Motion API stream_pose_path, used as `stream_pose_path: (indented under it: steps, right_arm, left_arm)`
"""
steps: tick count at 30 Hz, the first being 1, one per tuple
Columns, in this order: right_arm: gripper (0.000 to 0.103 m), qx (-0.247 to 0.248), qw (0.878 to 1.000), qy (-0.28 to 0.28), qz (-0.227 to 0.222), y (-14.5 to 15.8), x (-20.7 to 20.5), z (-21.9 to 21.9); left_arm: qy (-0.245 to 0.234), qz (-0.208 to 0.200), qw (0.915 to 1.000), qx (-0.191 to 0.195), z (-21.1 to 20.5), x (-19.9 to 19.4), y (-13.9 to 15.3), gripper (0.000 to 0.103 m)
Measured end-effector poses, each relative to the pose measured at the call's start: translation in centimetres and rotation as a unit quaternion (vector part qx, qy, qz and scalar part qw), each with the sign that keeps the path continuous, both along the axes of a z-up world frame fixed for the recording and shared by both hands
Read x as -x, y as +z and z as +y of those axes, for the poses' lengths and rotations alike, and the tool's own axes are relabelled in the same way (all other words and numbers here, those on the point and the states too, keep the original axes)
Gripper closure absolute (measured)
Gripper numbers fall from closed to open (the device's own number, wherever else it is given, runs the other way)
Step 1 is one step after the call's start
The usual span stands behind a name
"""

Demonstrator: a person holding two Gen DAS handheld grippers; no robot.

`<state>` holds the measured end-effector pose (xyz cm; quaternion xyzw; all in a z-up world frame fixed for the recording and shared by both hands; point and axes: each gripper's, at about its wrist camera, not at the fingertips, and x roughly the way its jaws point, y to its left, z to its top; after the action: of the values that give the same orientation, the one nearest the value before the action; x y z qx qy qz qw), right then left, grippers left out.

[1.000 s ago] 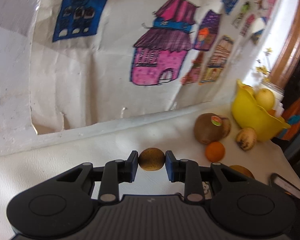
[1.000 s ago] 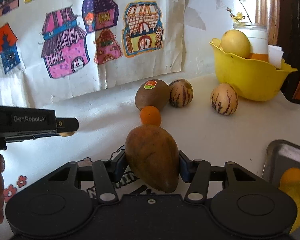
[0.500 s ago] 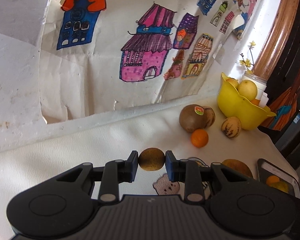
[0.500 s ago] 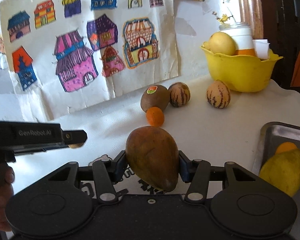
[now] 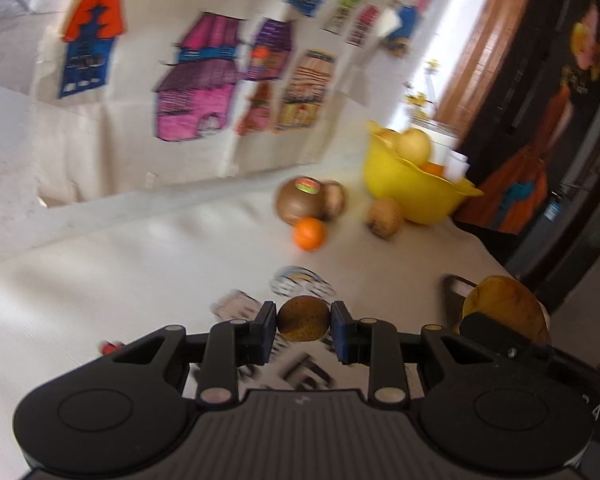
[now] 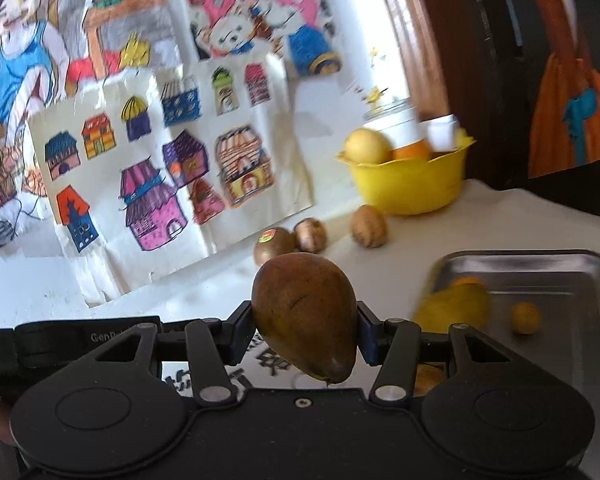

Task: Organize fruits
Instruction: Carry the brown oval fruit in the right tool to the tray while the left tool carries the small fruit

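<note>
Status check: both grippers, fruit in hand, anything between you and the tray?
Left gripper shut on small brown fruit. Right gripper shut on large brown fruit. Metal tray holds yellow fruit; path looks unobstructed.

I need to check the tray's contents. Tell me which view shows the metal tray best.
The right wrist view: the tray lies open to it, with a blurred yellow fruit and a small orange one inside. The left wrist view shows only a dark corner beside the mango in the right claw.

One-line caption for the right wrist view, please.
Right hand-held gripper holds a brown mango above the table, metal tray to its right.
</note>
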<state>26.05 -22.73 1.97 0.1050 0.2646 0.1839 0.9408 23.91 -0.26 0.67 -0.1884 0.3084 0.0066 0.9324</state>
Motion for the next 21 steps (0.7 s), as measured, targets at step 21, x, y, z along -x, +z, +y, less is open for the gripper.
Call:
stream_pose_path:
  steps: [21]
  right_arm:
    - [0.049,0.038,0.995,-0.089,0.025,-1.2,3.7,-10.4]
  left_arm:
    - [-0.152,0.001,0.9877,-0.038,-12.0,4.2,-0.4,0.071]
